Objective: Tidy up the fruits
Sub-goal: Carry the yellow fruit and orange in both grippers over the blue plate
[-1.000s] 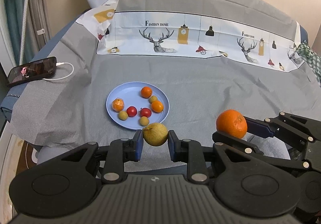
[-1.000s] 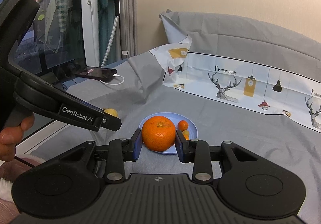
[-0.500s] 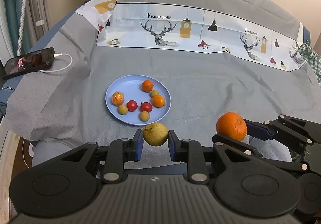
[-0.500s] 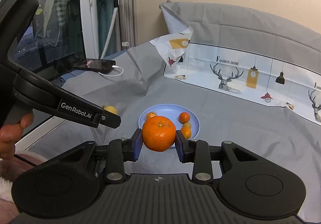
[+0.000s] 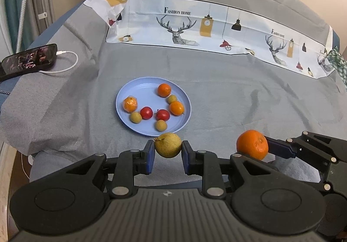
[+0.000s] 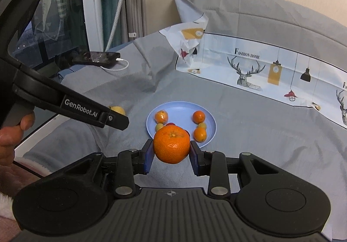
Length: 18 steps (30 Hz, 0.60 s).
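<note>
1. Our left gripper (image 5: 168, 156) is clamped on a yellow-brown round fruit (image 5: 168, 144), held just above the near rim of the blue plate (image 5: 143, 90).
2. Our right gripper (image 6: 171, 156) is clamped on a large mandarin (image 6: 171, 144), which hides part of the plate's near side in the right wrist view. In the left wrist view this mandarin hangs right of the plate, well apart from it.
3. The body of the left gripper crosses the left of the right wrist view and covers most of its own fruit.
4. Far left, a phone (image 5: 29, 59) lies on the cloth with a white cable (image 5: 69, 64) plugged in.
5. The surface is a grey cloth (image 5: 238, 98) spread over a bed; a printed sheet (image 5: 216, 29) with deer and lamps lies across the far side. A cream wall stands behind, with curtains and a window at the left.
6. Count on the plate: three small oranges (image 5: 164, 90), one of them wrapped in clear film; two red tomatoes (image 5: 146, 112); three small yellow fruits (image 5: 136, 117). Total: eight pieces on the plate, two in the grippers.
</note>
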Tool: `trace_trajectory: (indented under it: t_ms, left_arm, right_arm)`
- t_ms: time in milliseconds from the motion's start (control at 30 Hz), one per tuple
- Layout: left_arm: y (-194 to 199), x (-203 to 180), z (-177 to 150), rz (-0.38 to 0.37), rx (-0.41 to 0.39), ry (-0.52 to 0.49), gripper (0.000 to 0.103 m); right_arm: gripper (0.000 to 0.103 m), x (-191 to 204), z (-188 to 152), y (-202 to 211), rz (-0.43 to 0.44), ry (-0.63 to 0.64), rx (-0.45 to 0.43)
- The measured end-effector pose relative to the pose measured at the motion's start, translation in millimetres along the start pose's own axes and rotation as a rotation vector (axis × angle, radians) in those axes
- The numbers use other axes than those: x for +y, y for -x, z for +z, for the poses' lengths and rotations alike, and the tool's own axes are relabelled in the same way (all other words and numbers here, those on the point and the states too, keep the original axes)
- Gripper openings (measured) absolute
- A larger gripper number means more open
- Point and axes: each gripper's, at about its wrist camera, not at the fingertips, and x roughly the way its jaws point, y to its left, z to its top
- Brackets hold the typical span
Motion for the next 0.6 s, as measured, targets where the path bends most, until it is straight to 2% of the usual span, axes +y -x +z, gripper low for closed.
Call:
trace_trajectory:
  t_ms: [333, 600]
  left_arm:
    - [-25.8, 17.9, 24.6, 0.023, 0.021, 0.019, 0.029]
    - [-65.9, 36.7, 58.8, 0.059, 0.054, 0.049, 0.029]
  right_arm:
    - [0.036, -7.6, 14.6, -34.1, -0.019, -0.010, 0.032]
    - [0.036, -21.9, 25.2, -77.8, -0.017, -0.035, 0.081]
